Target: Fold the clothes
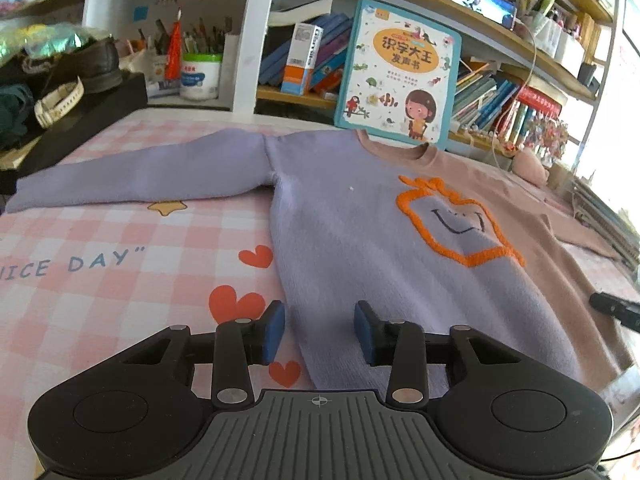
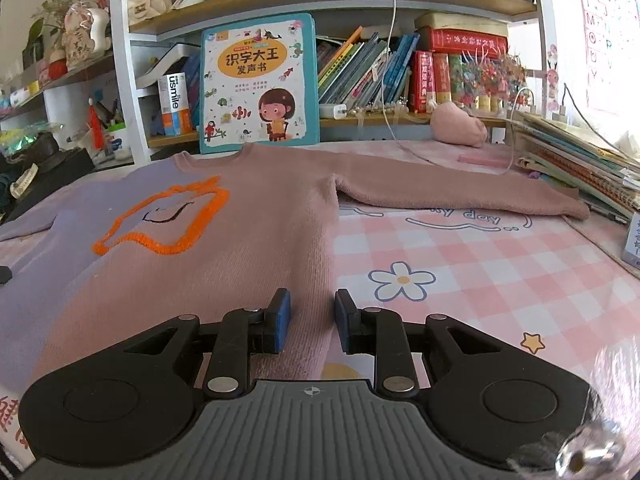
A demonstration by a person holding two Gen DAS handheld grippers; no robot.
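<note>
One sweater (image 1: 360, 248), half lilac and half pink, lies flat and face up on the checked tabletop (image 1: 120, 248), both sleeves spread out sideways: likely laid out ready for a first fold. Left tongs (image 1: 320, 332) stand over the lilac side edge near the hem, jaws apart, gripping nothing. Right tongs (image 2: 312, 322) stand likewise over the pink side edge. One picture book (image 2: 258, 84) leans upright behind the collar. Count: sleeves two, tongs two.

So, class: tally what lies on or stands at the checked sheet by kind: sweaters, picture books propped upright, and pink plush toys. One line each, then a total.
Sweaters: 1, the two-tone sweater spread flat
Upright picture books: 1, the picture book behind its collar
Pink plush toys: 1, the plush toy
Total: 3
</note>
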